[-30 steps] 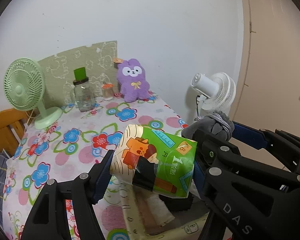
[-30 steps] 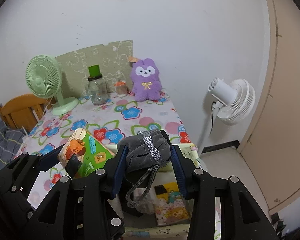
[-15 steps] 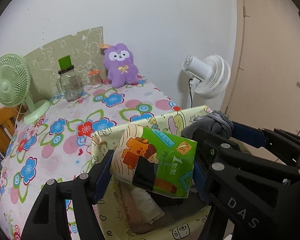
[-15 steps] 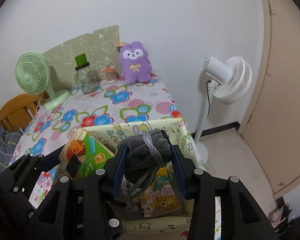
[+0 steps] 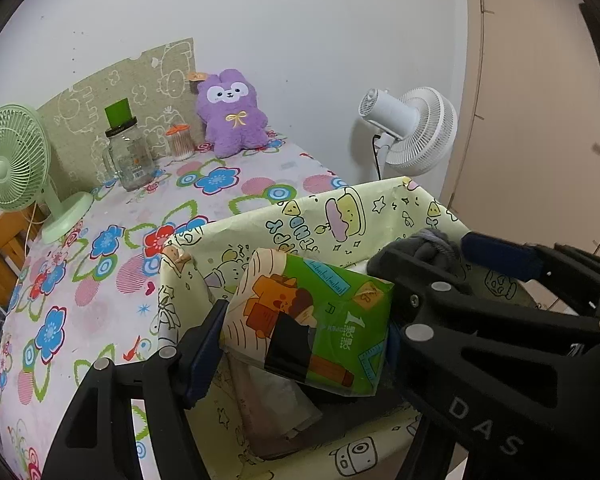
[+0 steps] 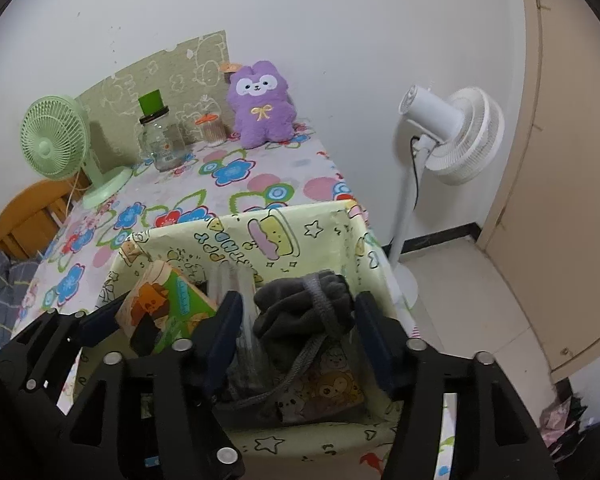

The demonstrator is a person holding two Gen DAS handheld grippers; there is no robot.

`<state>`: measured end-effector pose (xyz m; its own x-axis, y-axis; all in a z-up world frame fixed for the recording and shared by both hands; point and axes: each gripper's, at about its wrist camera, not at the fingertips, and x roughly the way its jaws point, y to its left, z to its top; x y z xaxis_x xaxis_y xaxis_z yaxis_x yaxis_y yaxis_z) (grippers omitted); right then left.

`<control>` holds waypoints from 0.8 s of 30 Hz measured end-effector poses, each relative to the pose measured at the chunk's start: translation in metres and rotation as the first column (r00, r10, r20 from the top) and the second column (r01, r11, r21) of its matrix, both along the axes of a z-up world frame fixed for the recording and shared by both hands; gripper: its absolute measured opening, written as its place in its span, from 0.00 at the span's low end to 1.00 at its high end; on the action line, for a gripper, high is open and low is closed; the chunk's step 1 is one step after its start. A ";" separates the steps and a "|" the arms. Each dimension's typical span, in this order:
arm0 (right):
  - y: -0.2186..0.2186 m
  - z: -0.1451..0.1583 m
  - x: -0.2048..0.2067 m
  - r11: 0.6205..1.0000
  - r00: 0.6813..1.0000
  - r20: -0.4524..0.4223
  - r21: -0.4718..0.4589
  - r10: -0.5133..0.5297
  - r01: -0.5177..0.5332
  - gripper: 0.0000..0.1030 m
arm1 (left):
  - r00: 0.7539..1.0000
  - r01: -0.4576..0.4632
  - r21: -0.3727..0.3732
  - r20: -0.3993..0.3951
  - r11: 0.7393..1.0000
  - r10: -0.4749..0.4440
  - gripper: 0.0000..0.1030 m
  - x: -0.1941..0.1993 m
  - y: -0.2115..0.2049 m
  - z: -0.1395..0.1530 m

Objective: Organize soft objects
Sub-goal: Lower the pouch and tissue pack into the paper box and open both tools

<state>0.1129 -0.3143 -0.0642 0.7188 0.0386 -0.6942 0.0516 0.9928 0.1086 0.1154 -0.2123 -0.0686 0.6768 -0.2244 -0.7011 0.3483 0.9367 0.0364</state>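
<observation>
My left gripper [image 5: 306, 334] is shut on a green tissue pack [image 5: 312, 320] and holds it inside the top of a yellow cartoon-print fabric bin [image 5: 340, 208]. The pack also shows in the right wrist view [image 6: 164, 312]. My right gripper [image 6: 298, 318] has its jaws spread apart around a grey drawstring pouch [image 6: 300, 312] that sags into the bin [image 6: 276, 224]; its pads no longer press the pouch. A purple plush bunny [image 5: 232, 114] sits at the table's far edge.
The floral table [image 5: 100, 248] carries a green desk fan [image 5: 16, 168], a glass jar [image 5: 128, 156] and a small toothpick jar [image 5: 180, 142]. A white standing fan [image 6: 452, 136] stands right of the table. A wooden chair [image 6: 24, 220] is at left.
Both grippers moved down and forward over the bin, so its far wall rose into view. The right jaws opened and the grey pouch dropped lower between them.
</observation>
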 end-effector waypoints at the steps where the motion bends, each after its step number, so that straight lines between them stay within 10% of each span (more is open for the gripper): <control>1: -0.001 0.001 -0.001 1.000 1.000 0.004 0.001 -0.001 0.001 0.66 | 1.000 -0.002 -0.001 0.001 1.000 0.002 0.72 0.000 0.000 0.001; 24: -0.013 0.008 0.003 0.997 0.997 0.030 -0.033 -0.071 0.072 0.81 | 0.999 0.041 -0.003 -0.030 0.999 -0.041 0.88 0.009 -0.009 -0.008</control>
